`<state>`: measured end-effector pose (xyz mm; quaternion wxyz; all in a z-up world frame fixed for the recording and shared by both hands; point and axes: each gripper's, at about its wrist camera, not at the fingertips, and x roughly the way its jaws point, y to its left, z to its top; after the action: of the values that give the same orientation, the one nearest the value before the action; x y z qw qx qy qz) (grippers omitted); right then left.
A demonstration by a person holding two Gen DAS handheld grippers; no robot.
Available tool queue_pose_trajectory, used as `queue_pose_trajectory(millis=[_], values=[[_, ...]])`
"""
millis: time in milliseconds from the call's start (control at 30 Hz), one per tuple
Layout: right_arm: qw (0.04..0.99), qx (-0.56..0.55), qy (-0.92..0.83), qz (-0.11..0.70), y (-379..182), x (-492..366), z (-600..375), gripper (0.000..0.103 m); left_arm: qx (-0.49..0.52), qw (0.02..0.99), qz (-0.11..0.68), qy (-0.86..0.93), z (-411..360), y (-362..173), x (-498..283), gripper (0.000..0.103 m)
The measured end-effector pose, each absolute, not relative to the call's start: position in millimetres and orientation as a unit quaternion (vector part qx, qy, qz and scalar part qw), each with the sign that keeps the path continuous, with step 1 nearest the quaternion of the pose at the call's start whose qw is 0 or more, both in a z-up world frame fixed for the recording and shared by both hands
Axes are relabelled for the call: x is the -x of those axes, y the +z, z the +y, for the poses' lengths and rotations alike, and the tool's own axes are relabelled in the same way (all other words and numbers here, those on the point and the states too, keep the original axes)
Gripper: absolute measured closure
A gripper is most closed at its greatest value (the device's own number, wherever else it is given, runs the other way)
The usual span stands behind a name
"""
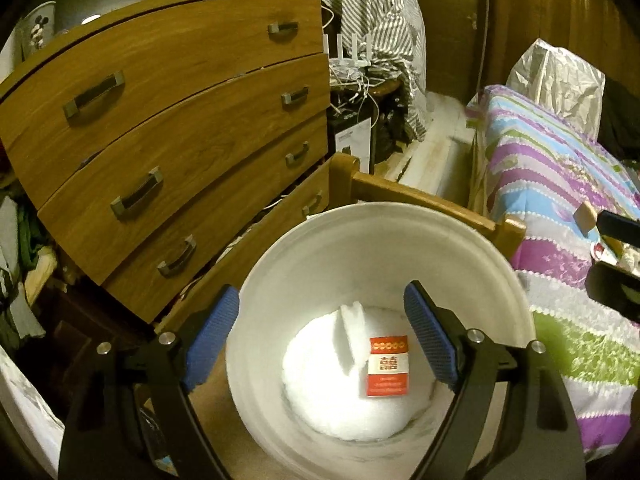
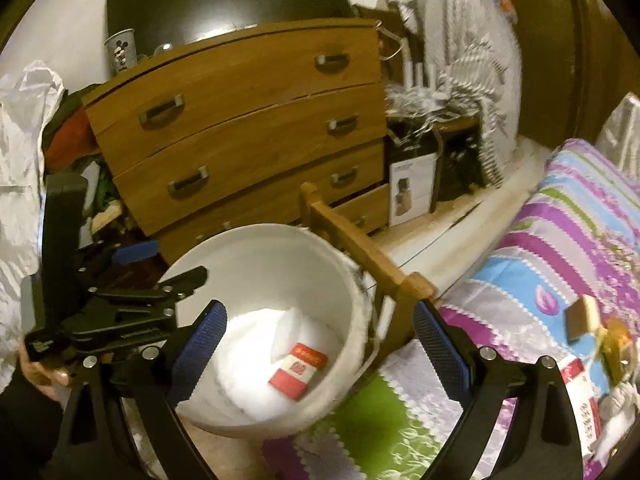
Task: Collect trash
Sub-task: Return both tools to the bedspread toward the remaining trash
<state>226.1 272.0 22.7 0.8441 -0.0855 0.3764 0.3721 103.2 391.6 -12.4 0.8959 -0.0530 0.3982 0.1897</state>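
Nearby, dresser [image 1: 168, 120] and chair [image 2: 360, 248] crowd the bucket [image 1: 320, 248] — both tongs apart, empty.

Left claw [image 1: 322, 336] gapes empty over the white bucket [image 1: 500, 280]; red-and-white packet [image 1: 388, 366] lies inside.

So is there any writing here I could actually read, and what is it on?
Red and white pack in the bucket: "囍" in red; the small white print below it is too blurred.
Cup on the dresser: a cartoon mouse, no words.
Box by the dresser: print too small.
Card on the bed: blurred, unreadable.
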Motion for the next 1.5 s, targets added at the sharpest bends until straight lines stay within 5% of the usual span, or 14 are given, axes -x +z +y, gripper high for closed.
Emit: queue_pose_trajectory(millis=[467, 967, 1167, 1500], values=[[0.89, 0.054, 0.265, 0.368, -8.1, -210.8, 121.8, 0.009, 0.077, 0.922, 0.364, 0.104, 288.0, 16.5, -94.0, 0.011], [0.935, -0.048, 0.029, 0.351, -41.7, -216.3, -186.9, 0.005, 0.106, 0.889, 0.445, -0.024, 132.8, -52.3, -150.7, 0.009], [0.921, -0.034, 0.07, 0.382, -58.9, -266.5, -211.3, 0.005, 0.161, 0.884, 0.438, 0.011, 86.8, -47.9, -209.8, 0.006], [0.914, -0.046, 0.118, 0.386, -59.2, -298.0, -202.4, 0.005, 0.196, 0.819, 0.534, 0.081, 48.6, -94.6, -286.2, 0.006]])
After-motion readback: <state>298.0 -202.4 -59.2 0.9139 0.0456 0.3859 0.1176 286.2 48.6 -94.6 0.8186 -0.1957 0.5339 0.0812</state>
